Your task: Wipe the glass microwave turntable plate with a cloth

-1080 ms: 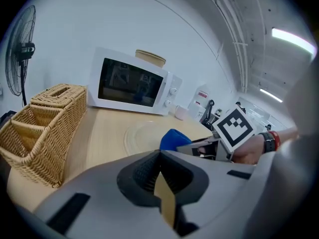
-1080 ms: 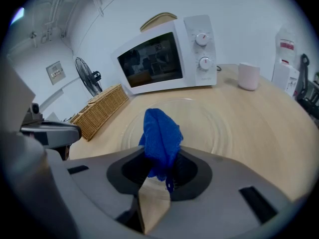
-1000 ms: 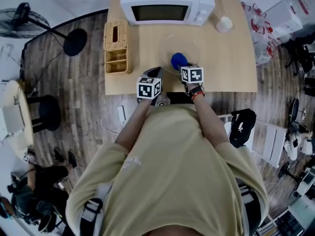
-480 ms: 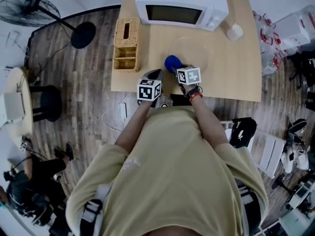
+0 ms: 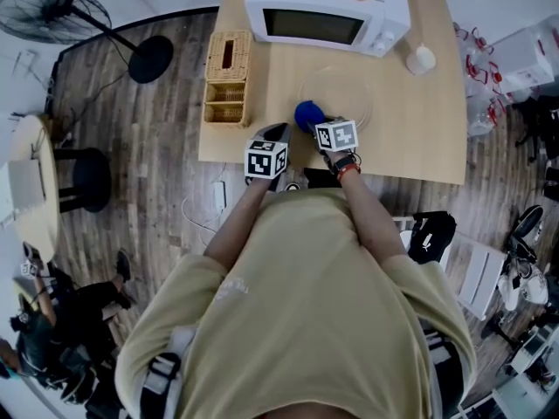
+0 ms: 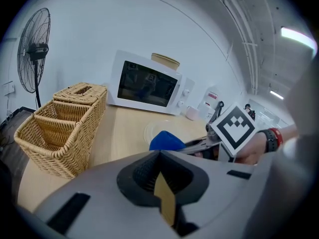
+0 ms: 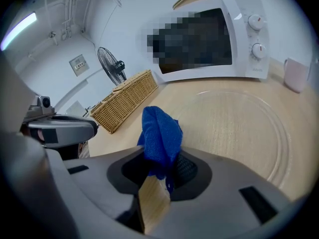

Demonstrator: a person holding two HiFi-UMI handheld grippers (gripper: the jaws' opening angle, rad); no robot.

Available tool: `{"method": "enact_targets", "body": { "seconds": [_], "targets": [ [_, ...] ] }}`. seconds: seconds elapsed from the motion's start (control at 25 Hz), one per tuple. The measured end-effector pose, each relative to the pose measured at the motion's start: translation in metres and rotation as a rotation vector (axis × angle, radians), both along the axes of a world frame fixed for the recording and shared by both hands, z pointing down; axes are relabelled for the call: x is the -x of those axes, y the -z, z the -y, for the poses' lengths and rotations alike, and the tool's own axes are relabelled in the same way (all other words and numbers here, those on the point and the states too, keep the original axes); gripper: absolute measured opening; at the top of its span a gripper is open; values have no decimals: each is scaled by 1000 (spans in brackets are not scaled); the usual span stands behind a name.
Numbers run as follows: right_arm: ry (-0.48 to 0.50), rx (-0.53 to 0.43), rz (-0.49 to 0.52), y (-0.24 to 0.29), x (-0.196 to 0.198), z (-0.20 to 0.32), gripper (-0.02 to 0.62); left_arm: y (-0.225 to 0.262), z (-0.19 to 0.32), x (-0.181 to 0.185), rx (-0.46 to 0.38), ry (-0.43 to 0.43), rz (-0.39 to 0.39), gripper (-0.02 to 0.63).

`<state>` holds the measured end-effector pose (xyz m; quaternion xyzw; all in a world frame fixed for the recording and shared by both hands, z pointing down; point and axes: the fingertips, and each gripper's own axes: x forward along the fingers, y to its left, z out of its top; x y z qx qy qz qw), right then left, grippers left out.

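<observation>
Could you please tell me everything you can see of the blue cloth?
The blue cloth looks like soft, napped microfibre, bunched into a crumpled wad. The right gripper has its jaws shut on the lower end, so the rest stands up beyond the jaws. In the head view it sits at the near left rim of the glass turntable plate; whether it touches the glass cannot be told. Nothing else touches it.
</observation>
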<state>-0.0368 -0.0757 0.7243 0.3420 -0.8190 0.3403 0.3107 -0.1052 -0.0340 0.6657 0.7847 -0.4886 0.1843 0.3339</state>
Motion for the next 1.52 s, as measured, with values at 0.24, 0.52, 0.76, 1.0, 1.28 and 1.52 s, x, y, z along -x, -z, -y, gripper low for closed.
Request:
{"method": "enact_targets", "body": {
  "seconds": [0.24,0.52,0.76,1.0,1.28,1.52],
  "targets": [
    [-3,7,-11,-1,-7,0,115,-3,-1,-10,5,-28,7,20],
    [-13,19,-17,-3,-13,1,115,-6,-2,-15,14,-41,11,20],
    [-12,26,-30,-3,-21,1,117,-6,-1,-22,19,-53,11,20],
    [-24,31,-37,-3,-33,1,118,-8,3,-34,20,-74,7,20],
    [-41,30,-45,-4,-51,1,124,-9,8,-51,21,-106,-1,19],
    [-59,27,-44,-3,-65,0,124,-9,9,-65,20,-124,-3,20]
  ]
}}
